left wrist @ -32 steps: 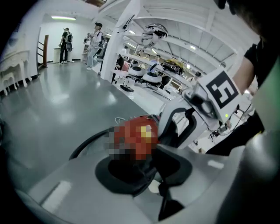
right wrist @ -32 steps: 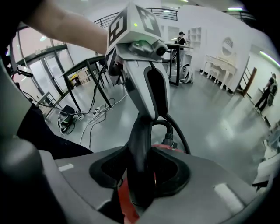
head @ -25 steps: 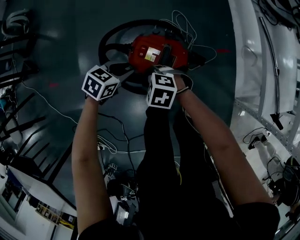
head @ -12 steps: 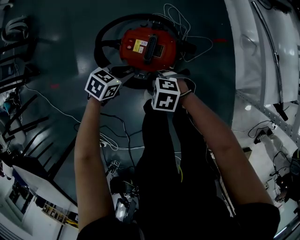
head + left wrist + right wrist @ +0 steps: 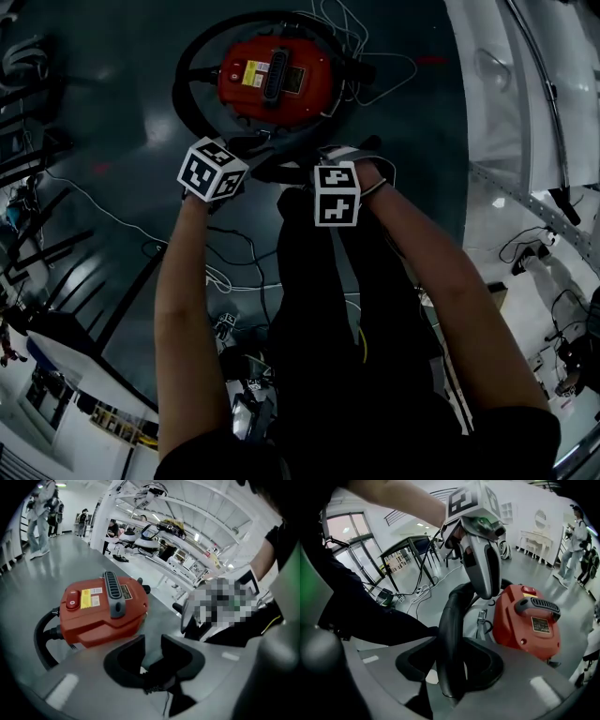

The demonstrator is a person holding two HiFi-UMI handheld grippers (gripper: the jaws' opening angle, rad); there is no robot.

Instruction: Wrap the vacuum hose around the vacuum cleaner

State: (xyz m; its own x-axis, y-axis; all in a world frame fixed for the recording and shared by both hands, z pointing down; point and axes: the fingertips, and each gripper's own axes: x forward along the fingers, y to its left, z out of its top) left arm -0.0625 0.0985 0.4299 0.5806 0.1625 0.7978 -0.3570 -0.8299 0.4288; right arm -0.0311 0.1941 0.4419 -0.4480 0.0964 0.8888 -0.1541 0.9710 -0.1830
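The red vacuum cleaner (image 5: 272,80) stands on the dark floor ahead of me, and its black hose (image 5: 187,98) loops around its left side. It also shows in the left gripper view as the vacuum cleaner (image 5: 101,611) and in the right gripper view as the vacuum cleaner (image 5: 529,620). My left gripper (image 5: 234,155) and right gripper (image 5: 323,161) hang side by side just in front of it. The right gripper (image 5: 450,648) is shut on the hose (image 5: 450,620), which runs up to the left gripper's fingers. In the left gripper (image 5: 152,644) a dark stretch of hose sits deep between the jaws.
A white cord (image 5: 375,66) lies tangled behind the vacuum. Thin cables (image 5: 225,272) cross the floor by my legs. Black stands (image 5: 37,253) line the left, and a white frame structure (image 5: 525,112) lines the right. People (image 5: 42,522) stand far off. A black table (image 5: 408,550) stands further away.
Both grippers have drawn back from the vacuum toward me and a little down, with the hose still in them. The vacuum now sits higher and further left in the head view.
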